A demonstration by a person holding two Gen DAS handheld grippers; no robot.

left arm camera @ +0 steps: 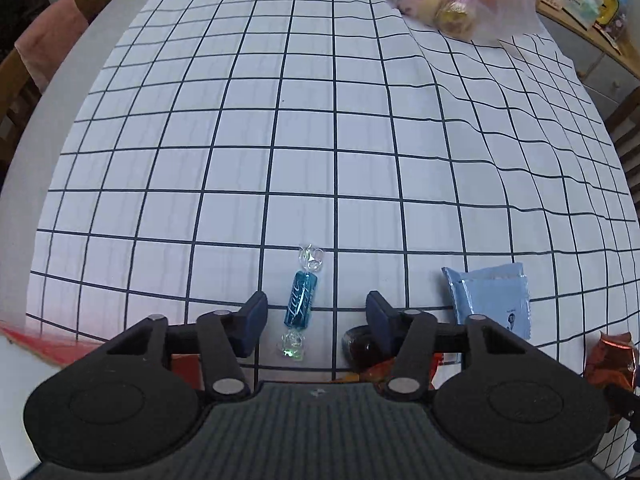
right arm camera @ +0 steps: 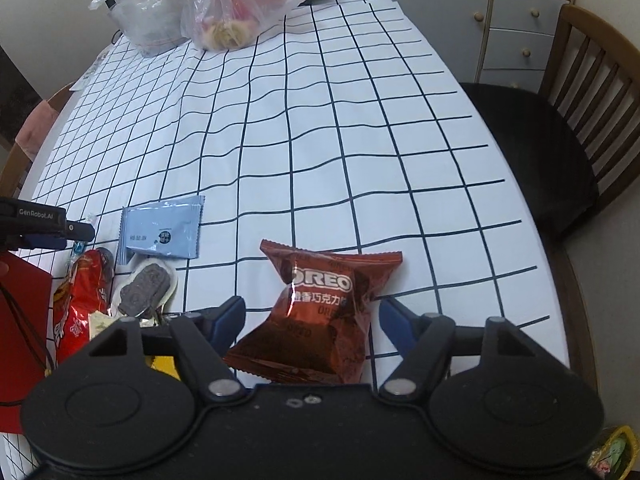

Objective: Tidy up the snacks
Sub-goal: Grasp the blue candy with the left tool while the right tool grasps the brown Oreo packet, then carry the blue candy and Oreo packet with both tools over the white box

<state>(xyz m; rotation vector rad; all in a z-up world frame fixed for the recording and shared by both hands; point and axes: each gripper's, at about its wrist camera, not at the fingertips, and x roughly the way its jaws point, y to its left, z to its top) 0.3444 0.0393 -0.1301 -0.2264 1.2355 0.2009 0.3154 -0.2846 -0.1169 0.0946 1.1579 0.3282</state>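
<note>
You're bracketing two snacks at once, neither held yet. The left hand-held gripper (left arm camera: pixel 316 322) is standing partway open with the blue candy (left arm camera: pixel 301 305) lying between its fingers; there's a clear gap on both sides, pads not touching the wrapper. The right hand-held gripper (right arm camera: pixel 310 322) is also partway open, straddling the brown cookie pack (right arm camera: pixel 316 312). The left pad is sitting just beside the pack's edge, the right one is apart from it, so I'm reading no grip there either.

Progress, as I'm judging it: early. Nothing is looking sorted. On the surface (right arm camera: pixel 360 140), the snacks are lying loose near its close edge: the pale blue sachet (right arm camera: pixel 162 230), the red packet (right arm camera: pixel 78 300) and a grey cookie in a clear wrapper (right arm camera: pixel 144 292) are bunched together to the left of the cookie pack, some touching or overlapping. A dark round sweet (left arm camera: pixel 358 346) is sitting just beside the left gripper's right finger, partly hidden. Two plastic bags (right arm camera: pixel 236 12) are sitting at the far end, well apart from the rest.

I'm not seeing any box or tray clearly; there's a red thing (right arm camera: pixel 24 340) at the left edge, can't tell what it is. Everything visible is left to do: pick, group, place.
</note>
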